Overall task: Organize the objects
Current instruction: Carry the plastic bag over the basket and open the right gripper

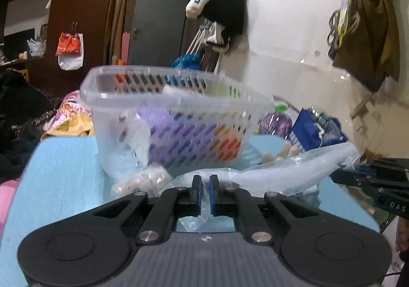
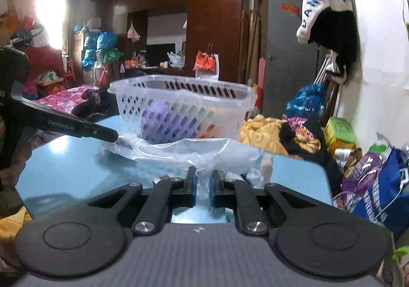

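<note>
Cluttered bedroom surroundings frame a glossy blue table [image 2: 64, 169], where a clear slotted basket [image 2: 184, 108] stands near the far edge with purple and orange items showing through its walls. Against its near side lies a clear plastic bag [image 2: 194, 154], stretched across the table between the two tools.

Both grippers appear to hold this bag. The left gripper [image 1: 205, 191] has its blue pads nearly together with thin film pinched in the narrow gap; in the right wrist view its black finger tip reaches the bag's far corner. The right gripper [image 2: 202, 188] is likewise drawn in on a bunched fold of the film.

The step in hand looks like lifting the bag into the basket. Doing it well probably means raising both ends together so the limp film does not sag, clearing the basket's rim before letting go, and keeping the grip firm, since thin plastic slips easily.

Obstacles are few but close: the basket wall touches the bag, so a low carry would likely shove the light basket. A small bundle of pale beads [image 1: 143, 181] lies just beside the bag on the left, and a few small pale pieces [image 1: 278, 155] sit behind it; dragging the film could sweep either along.
</note>
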`<control>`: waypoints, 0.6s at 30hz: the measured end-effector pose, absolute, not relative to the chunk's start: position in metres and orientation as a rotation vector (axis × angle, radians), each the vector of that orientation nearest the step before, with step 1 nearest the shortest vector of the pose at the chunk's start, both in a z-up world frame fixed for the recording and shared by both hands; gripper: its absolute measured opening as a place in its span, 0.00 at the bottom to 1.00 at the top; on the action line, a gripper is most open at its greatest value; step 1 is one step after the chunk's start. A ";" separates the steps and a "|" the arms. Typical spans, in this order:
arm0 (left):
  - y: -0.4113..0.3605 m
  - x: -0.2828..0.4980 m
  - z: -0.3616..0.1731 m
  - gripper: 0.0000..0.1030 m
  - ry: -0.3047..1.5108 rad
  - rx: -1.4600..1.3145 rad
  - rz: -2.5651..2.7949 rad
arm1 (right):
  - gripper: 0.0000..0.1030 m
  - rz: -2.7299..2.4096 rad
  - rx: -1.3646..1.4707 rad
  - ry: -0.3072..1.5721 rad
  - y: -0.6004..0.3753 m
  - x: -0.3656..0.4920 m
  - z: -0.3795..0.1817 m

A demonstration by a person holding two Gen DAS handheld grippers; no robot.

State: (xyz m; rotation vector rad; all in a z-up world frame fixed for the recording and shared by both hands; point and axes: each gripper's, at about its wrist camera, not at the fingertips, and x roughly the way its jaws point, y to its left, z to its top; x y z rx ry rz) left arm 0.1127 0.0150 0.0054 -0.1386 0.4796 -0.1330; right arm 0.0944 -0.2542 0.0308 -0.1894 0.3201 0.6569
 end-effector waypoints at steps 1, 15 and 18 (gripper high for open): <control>0.016 0.111 0.011 0.08 0.466 -0.139 -0.132 | 0.11 0.656 -0.196 0.311 -0.252 0.093 0.035; 0.031 0.116 0.108 0.08 0.278 -0.134 -0.099 | 0.11 0.644 -0.202 0.139 -0.219 0.109 0.117; 0.040 0.143 0.126 0.08 0.268 -0.132 -0.064 | 0.11 0.638 -0.203 0.140 -0.198 0.138 0.127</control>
